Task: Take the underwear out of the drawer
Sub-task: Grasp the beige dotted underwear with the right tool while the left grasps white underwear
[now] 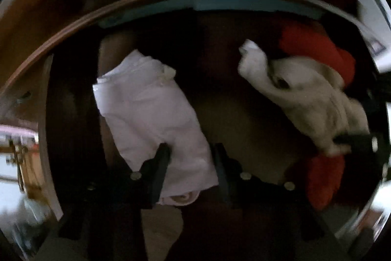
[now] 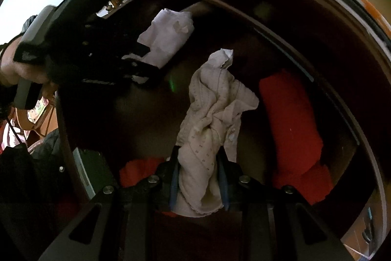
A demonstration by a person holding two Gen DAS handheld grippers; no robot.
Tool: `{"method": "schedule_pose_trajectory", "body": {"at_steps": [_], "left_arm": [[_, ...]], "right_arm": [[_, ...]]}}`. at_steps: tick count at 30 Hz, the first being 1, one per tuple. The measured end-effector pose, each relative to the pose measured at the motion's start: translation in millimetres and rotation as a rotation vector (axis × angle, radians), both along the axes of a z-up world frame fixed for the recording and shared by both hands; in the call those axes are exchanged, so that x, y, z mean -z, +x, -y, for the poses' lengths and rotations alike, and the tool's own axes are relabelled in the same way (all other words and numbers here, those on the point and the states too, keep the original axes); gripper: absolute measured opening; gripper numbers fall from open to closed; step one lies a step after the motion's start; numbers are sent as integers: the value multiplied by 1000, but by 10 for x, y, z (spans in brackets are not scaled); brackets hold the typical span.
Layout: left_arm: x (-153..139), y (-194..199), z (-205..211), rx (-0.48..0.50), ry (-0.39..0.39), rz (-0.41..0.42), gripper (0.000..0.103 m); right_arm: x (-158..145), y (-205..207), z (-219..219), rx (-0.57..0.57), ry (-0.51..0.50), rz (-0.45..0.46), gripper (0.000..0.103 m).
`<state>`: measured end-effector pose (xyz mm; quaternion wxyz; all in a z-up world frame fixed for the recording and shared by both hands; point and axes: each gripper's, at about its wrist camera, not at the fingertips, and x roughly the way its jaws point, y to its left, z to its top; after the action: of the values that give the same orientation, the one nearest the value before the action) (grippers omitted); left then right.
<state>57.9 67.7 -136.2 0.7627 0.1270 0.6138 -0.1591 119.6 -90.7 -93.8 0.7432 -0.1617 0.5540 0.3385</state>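
Note:
Both grippers reach into an open wooden drawer (image 1: 73, 23). My left gripper (image 1: 191, 151) is shut on a pale pink-white underwear (image 1: 151, 109), which hangs between its fingers; it also shows in the right wrist view (image 2: 166, 38), with the left gripper (image 2: 144, 60) on it. My right gripper (image 2: 198, 153) is shut on a beige dotted underwear (image 2: 215, 109), bunched between its fingers. The beige piece shows in the left wrist view (image 1: 310, 94), with the right gripper (image 1: 352, 141) at its lower end.
Red clothes (image 2: 293, 124) lie in the drawer's right part, also seen in the left wrist view (image 1: 315, 45). More red cloth (image 2: 139, 169) lies at the near side. The drawer rim (image 2: 317, 23) curves round the far side. Room clutter (image 2: 19, 133) shows at the left.

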Motion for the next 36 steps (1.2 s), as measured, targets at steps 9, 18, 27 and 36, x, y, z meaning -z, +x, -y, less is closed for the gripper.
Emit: {"method": "schedule_pose_trajectory", "body": {"at_steps": [9,18,27,36], "left_arm": [[-248,53,-304,-86,0,55,77],[-59,153,-162,-198,97,52,84],[233,226,-102,-162,175,-32,84],[249,228,-325,-170,40,-52,46]], "right_arm": [[-181,66,133,56,97,-4,48],[-38,226,-142,82,48,-15,52],[219,319,-218,94,-50,-69,52],[327,297,-278,78,-90,-113,49]]}}
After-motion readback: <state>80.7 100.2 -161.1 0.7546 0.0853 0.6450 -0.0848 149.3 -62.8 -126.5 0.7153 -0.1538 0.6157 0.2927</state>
